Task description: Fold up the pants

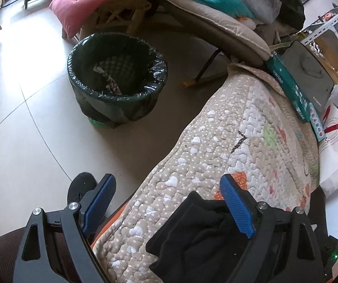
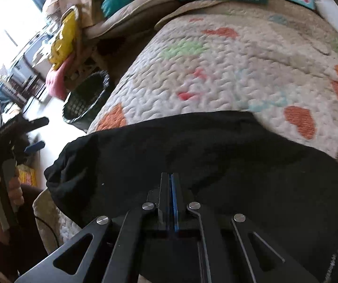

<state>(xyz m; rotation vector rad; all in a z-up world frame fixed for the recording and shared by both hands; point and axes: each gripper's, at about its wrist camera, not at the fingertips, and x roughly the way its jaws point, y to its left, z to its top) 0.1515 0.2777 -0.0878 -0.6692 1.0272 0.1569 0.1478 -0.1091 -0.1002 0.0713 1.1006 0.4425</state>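
The pants [image 2: 192, 155] lie limp and light at the bed [image 2: 216, 70] edge; right claw [image 2: 171, 184] is clenched on them, left claw [image 1: 169, 202] released.

The right gripper [image 2: 171, 184] sits pressed shut over black pants [image 2: 192, 146] spread on the quilt [image 2: 228, 70]; left of the quilt, the left gripper [image 2: 31, 133] stands open beside a bin [image 2: 86, 96]

Black pants [image 2: 192, 155] of soft fabric lie spread and rumpled across a quilt [image 2: 228, 70], one bunched end [image 1: 199, 231] near its edge, the rest reaching out of view.
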